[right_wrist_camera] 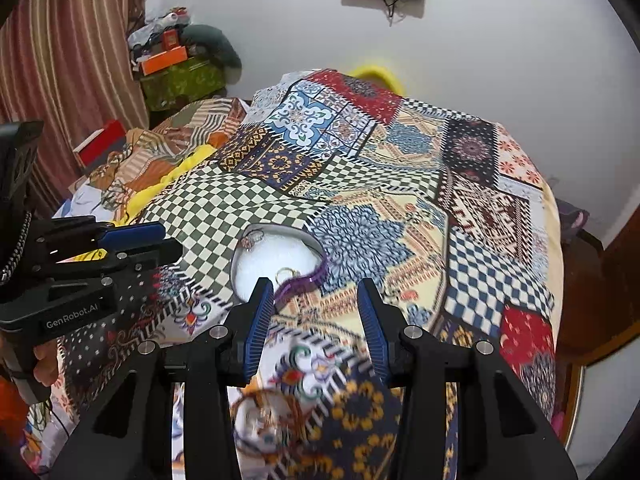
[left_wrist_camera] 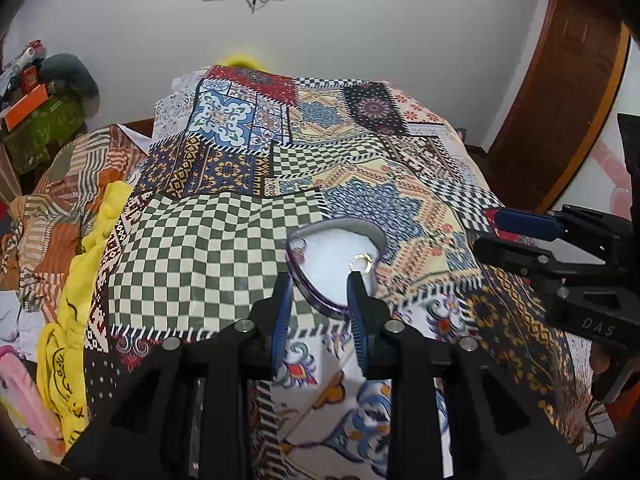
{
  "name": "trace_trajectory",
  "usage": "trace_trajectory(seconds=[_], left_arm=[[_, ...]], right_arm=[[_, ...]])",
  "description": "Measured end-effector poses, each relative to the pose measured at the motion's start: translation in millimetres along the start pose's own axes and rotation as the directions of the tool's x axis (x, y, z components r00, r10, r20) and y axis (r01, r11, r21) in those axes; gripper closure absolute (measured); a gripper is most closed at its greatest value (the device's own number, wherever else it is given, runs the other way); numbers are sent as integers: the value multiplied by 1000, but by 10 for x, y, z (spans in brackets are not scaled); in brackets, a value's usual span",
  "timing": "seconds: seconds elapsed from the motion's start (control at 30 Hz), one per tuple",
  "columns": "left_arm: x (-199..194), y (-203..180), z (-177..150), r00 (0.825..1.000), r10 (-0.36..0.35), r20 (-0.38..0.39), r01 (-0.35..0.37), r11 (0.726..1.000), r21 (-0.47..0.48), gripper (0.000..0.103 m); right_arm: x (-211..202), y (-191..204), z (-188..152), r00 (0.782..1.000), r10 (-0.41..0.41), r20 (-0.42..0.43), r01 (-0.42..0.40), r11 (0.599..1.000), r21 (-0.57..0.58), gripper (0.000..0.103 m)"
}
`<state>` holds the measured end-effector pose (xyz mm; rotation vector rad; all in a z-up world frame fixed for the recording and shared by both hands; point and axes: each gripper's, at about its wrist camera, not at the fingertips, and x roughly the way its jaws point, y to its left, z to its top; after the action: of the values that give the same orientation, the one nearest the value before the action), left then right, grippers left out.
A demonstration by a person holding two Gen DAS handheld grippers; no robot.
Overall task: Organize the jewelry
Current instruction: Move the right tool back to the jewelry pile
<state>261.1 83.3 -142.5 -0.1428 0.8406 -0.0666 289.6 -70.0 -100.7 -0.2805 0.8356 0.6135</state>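
purple-rimmed white box (left_wrist_camera: 334,264), patchwork checkered bedspread (left_wrist_camera: 208,256)

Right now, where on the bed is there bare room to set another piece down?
Free: the green checkered patch left of the heart-shaped box, and the far quilt toward the wall. Crowded: the box itself, holding a gold ring, and the left edge with the yellow cloth.
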Motion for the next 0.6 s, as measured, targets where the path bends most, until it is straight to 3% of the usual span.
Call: trace_trajectory(seconds=[0.43, 0.6], left_arm=[[-84, -322, -483, 996, -56, -64, 58, 998, 25, 73], [-51, -449, -660, 992, -83, -94, 85, 996, 13, 73]], right_arm=[[-306, -107, -595, 998, -61, -9, 62, 997, 39, 63], [-345, -147, -840, 998, -47, -34, 49, 996, 74, 63]])
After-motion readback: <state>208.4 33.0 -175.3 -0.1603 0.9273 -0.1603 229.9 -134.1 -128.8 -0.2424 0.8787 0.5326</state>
